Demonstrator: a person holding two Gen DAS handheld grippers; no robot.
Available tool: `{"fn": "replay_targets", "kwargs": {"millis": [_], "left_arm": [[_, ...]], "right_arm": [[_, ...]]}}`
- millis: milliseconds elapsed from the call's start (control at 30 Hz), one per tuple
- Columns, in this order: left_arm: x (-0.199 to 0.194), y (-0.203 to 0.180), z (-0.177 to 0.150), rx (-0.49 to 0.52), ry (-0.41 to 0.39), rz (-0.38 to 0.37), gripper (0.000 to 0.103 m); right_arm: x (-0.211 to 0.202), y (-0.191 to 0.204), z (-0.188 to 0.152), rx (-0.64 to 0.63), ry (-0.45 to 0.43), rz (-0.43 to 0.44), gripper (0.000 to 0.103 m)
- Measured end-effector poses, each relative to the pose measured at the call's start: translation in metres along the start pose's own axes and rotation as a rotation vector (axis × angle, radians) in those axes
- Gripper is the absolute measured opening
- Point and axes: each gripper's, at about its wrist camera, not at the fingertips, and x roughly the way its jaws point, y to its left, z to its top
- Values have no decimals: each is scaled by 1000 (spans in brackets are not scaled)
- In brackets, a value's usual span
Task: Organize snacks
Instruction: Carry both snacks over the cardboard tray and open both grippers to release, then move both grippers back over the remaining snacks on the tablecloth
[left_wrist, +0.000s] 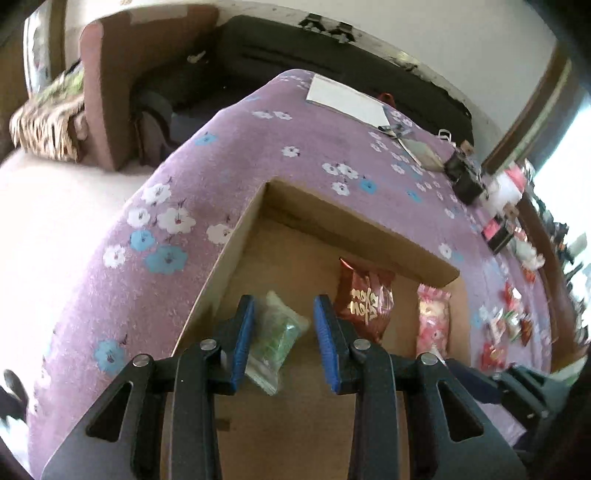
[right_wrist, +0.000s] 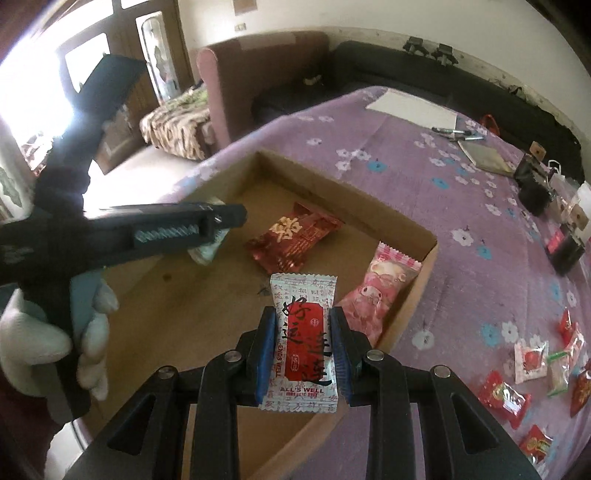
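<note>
My right hand-held gripper (right_wrist: 303, 354) clenched on white-red candy (right_wrist: 303, 343), above box (right_wrist: 424, 266). Left hand-held gripper (left_wrist: 282, 332): green packet (left_wrist: 277, 336) btwn pads, touching left one only; grip can't tell, packet half hidden. Red packet (left_wrist: 364, 299), pink packet (left_wrist: 433, 317) in box. Loose snacks (right_wrist: 532, 360) on purple cloth (right_wrist: 461, 206), blurred.

Bare box floor (right_wrist: 177, 306) beside 2 packets (right_wrist: 295, 240)

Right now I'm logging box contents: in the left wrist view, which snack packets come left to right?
Green clear packet between the left hand-held gripper fingers → dark red packet → pink packet.
</note>
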Motion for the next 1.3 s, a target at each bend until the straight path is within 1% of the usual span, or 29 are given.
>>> {"fn": "replay_targets", "kwargs": {"millis": [33, 133, 167, 200, 267, 400, 433, 467, 500, 533, 600, 700, 733, 767, 933, 1033, 1100, 1233, 1300], "left_arm": [[-1, 0, 0, -10, 6, -7, 31], [-9, -1, -2, -5, 12, 16, 31], [-15, -1, -4, -7, 4, 14, 31], [-22, -2, -6, -14, -10, 9, 31], [-36, -2, -10, -20, -37, 5, 31], [-73, -11, -23, -29, -110, 34, 32], [-81, -14, -27, -33, -124, 31, 40], [-90, -17, -32, -40, -139, 26, 52], [-100, -21, -39, -52, -158, 20, 57], [-108, -26, -44, -57, -176, 14, 62], [-122, -41, -58, -49, -200, -14, 62], [-131, -69, -75, -36, -197, -73, 64], [-132, -80, -82, -29, -191, -93, 67], [-133, -88, -87, -24, -187, -109, 68], [-130, -141, -118, 37, -147, -196, 68], [-122, -165, -131, 79, -125, -203, 68], [-115, -177, -141, 102, -112, -202, 68], [-95, -190, -158, 127, -55, -209, 68], [-88, -192, -167, 134, -27, -211, 68]], "right_arm": [[3, 1, 0, -1, 0, -5, 33], [5, 3, 0, -6, -1, -1, 35], [4, 5, -1, -14, -2, 1, 40], [1, 6, -2, -23, -9, -3, 43], [-11, 9, -5, -43, -51, -22, 54], [-45, 8, -17, -63, -140, -50, 60], [-54, 6, -21, -66, -163, -63, 63], [-62, 3, -26, -64, -181, -72, 66], [-70, -1, -30, -60, -197, -78, 68], [-78, -6, -36, -52, -213, -83, 71], [-92, -19, -50, -30, -234, -97, 73], [-107, -44, -70, 16, -245, -125, 73], [-111, -55, -78, 42, -244, -136, 74], [-115, -62, -85, 62, -243, -142, 74], [-133, -106, -118, 154, -245, -172, 74], [-143, -135, -140, 210, -250, -209, 74], [-148, -157, -154, 269, -244, -216, 74], [-155, -200, -181, 401, -231, -217, 74], [-156, -214, -190, 436, -228, -227, 74]]}}
